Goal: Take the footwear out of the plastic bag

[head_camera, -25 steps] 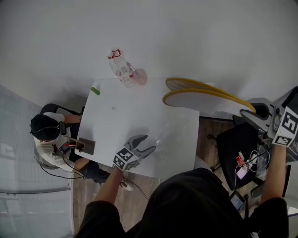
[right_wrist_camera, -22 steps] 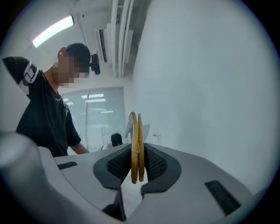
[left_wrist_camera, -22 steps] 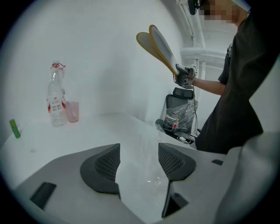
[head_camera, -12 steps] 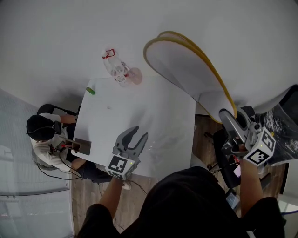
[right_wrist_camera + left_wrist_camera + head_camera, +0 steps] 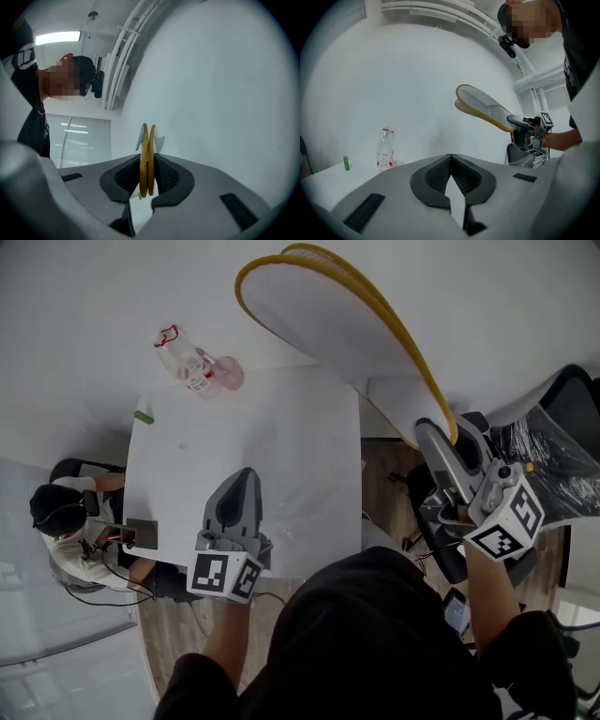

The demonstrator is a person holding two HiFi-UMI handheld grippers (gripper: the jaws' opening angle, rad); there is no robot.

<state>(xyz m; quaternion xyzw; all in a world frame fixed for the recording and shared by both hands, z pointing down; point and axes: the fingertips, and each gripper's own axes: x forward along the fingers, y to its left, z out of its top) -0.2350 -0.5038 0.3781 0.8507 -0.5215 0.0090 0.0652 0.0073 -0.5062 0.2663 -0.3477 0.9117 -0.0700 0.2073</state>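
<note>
A pair of flat white slippers with yellow rims (image 5: pixel 337 315) sticks out above the white table (image 5: pixel 309 446), its two soles pressed together. My right gripper (image 5: pixel 442 432) is shut on their heel end at the right; in the right gripper view the two yellow edges (image 5: pixel 146 154) stand upright between the pads (image 5: pixel 123 180). My left gripper (image 5: pixel 246 476) hangs over the table's near edge; its jaws have just been closing and now meet at the tips (image 5: pixel 451 157), with nothing visible between them. I cannot make out a plastic bag. From the left gripper view the slippers (image 5: pixel 483 105) and right gripper (image 5: pixel 520 124) show at the right.
A clear bottle with a red cap ring (image 5: pixel 192 367) and a small green object (image 5: pixel 143 417) stand at the table's far left corner. A person (image 5: pixel 66 521) sits left of the table beside a brown flat object (image 5: pixel 141 535). A black chair (image 5: pixel 562 446) stands at the right.
The right gripper has swung the slippers up and leftward until they reach over the table. The left gripper has risen from the table surface and its jaws have gone from open to shut.
</note>
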